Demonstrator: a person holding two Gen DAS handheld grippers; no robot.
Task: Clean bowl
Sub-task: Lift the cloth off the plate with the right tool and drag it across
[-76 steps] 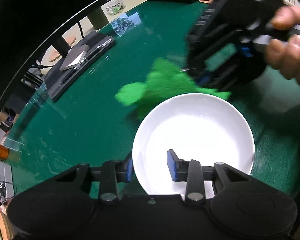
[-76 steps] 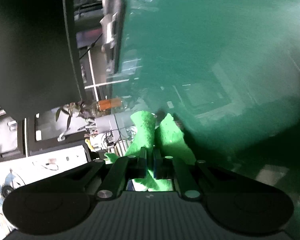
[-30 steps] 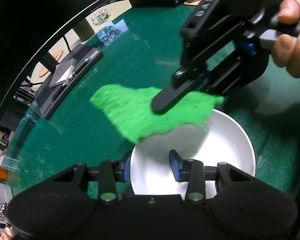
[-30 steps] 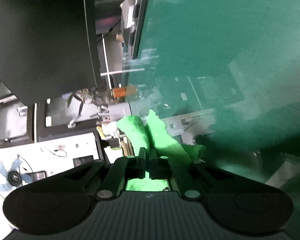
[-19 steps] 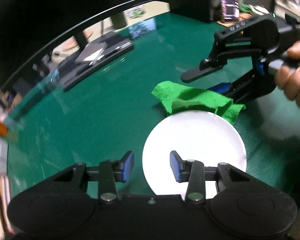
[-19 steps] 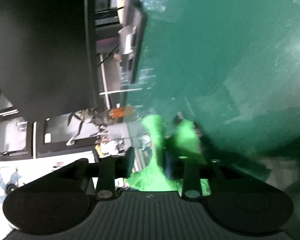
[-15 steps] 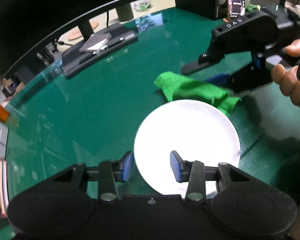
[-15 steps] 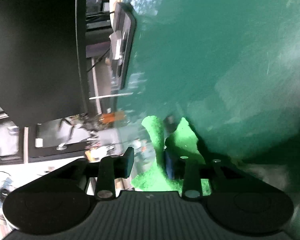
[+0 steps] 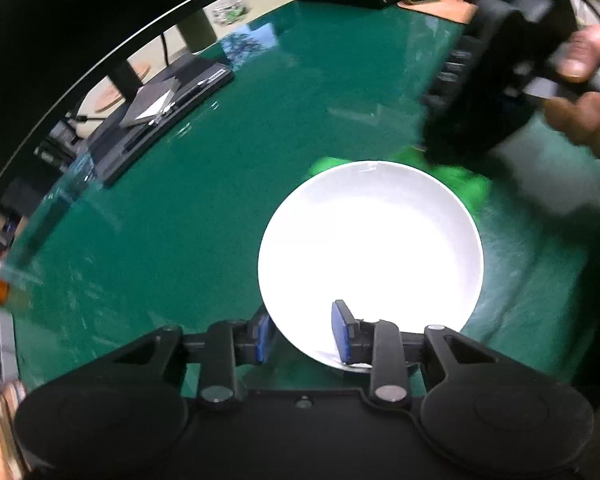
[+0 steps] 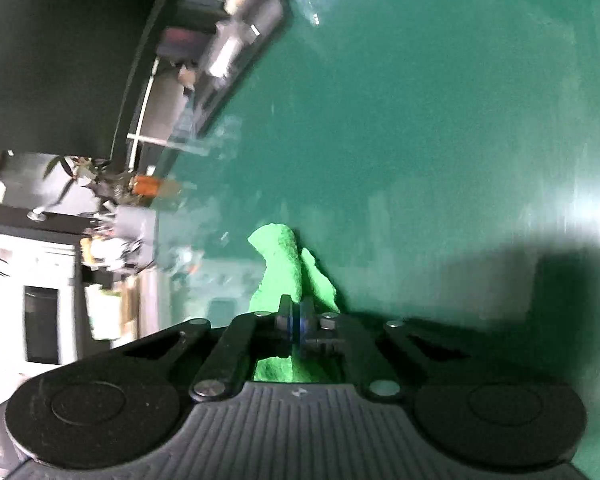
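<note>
Left gripper points steeply down; its jaws, just closing, straddle the near rim of the white bowl on the green table. Beyond the bowl's far rim, the right gripper, in a person's hand, is clamped tight on the green cloth.

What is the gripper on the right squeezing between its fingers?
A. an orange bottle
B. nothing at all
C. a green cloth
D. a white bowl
C: in the right wrist view the right gripper has its fingers pinched together on the green cloth, which sticks out past them over the green table.
</note>
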